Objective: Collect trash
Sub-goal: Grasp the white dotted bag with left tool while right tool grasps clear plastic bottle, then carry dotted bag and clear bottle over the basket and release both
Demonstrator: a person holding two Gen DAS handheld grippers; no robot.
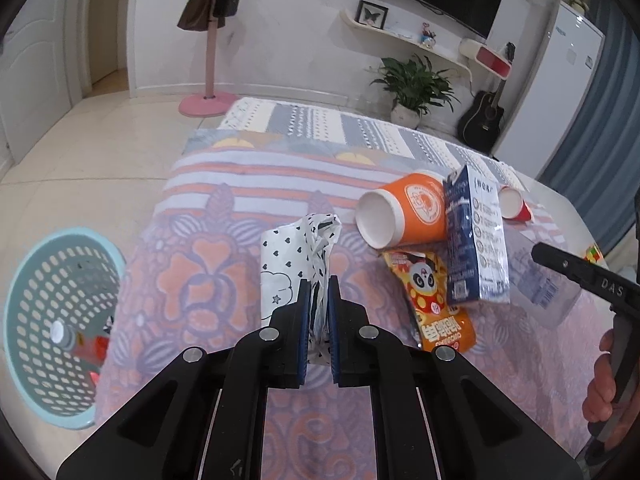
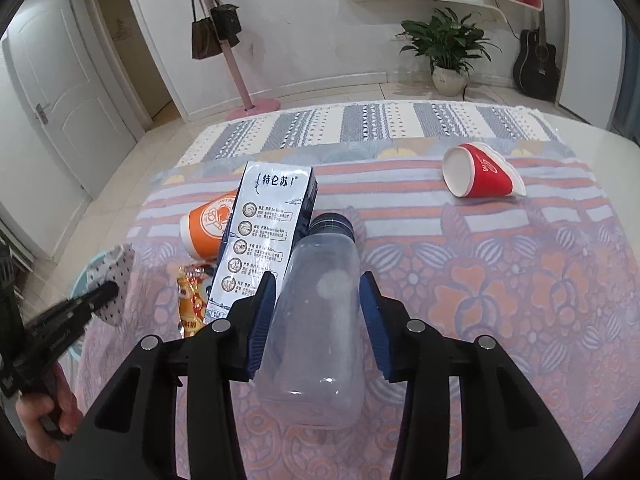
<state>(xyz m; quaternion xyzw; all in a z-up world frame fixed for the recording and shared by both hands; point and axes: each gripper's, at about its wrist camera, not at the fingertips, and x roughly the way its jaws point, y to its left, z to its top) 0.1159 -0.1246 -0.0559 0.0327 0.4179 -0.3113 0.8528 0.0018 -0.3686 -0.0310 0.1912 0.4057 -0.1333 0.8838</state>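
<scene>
My left gripper (image 1: 319,292) is shut on a crumpled white wrapper with black hearts (image 1: 298,256), held over the table's left side. My right gripper (image 2: 318,296) is open, its blue pads on either side of a clear plastic bottle (image 2: 320,320) that lies on the cloth; I cannot tell whether they touch it. A blue milk carton (image 2: 264,240), an orange paper cup (image 1: 404,210), a panda snack packet (image 1: 434,300) and a red paper cup (image 2: 480,176) lie on the patterned tablecloth (image 2: 500,280). A teal perforated basket (image 1: 56,320) stands on the floor at left with some trash inside.
A pink coat stand with bags (image 1: 210,40), a potted plant (image 2: 448,48) and a guitar (image 2: 538,56) stand beyond the table. A white door (image 2: 68,92) is at far left. A small colourful cube (image 1: 594,254) lies at the table's right edge.
</scene>
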